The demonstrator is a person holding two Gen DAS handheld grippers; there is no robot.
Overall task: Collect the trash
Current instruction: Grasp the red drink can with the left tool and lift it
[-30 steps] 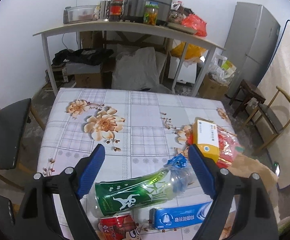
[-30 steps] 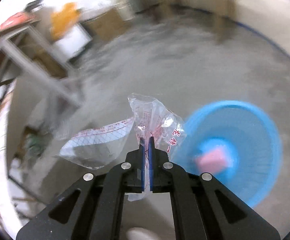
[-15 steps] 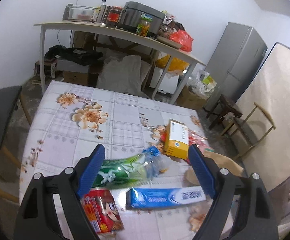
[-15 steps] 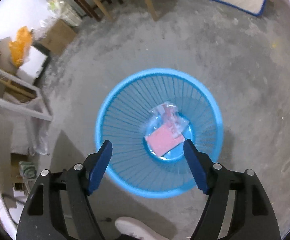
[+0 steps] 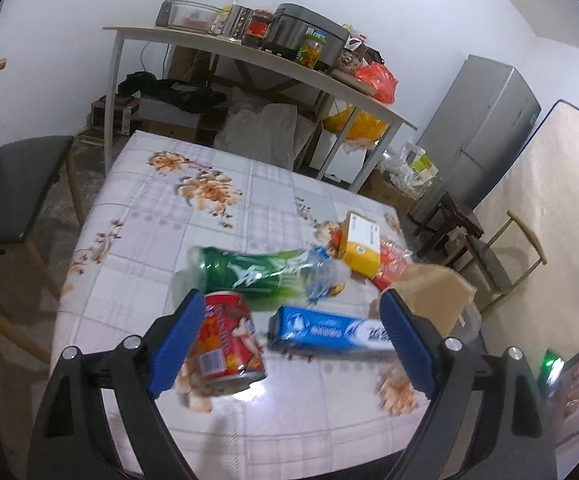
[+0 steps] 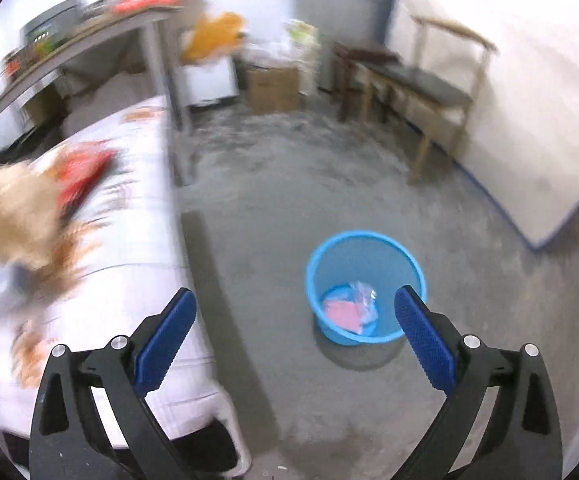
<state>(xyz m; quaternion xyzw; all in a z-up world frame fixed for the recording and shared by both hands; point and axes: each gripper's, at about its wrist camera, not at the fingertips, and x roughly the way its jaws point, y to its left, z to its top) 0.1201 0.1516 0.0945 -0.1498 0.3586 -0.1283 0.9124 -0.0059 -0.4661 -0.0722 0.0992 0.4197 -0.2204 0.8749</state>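
Note:
On the flowered table (image 5: 149, 216) lie a red can (image 5: 227, 344), a green plastic bottle (image 5: 257, 274), a blue toothpaste box (image 5: 329, 332), a yellow-white box (image 5: 361, 242), a red wrapper (image 5: 393, 264) and brown paper (image 5: 437, 292). My left gripper (image 5: 289, 338) is open above the can and the toothpaste box. My right gripper (image 6: 295, 334) is open and empty over the floor. The blue bin (image 6: 365, 284) on the floor holds a clear plastic bag (image 6: 363, 296) and a pink piece (image 6: 341, 314).
A black-seated chair (image 5: 13, 184) stands left of the table. A long side table (image 5: 257, 60) with jars and a cooker is behind, a fridge (image 5: 485, 132) at the right. A wooden bench (image 6: 421, 88) stands by the wall. The table edge (image 6: 173, 240) is left of the bin.
My right gripper opened and dropped the plastic bag into the blue bin, then pulled back and swung toward the table. My left gripper drew back, now over the can and toothpaste box.

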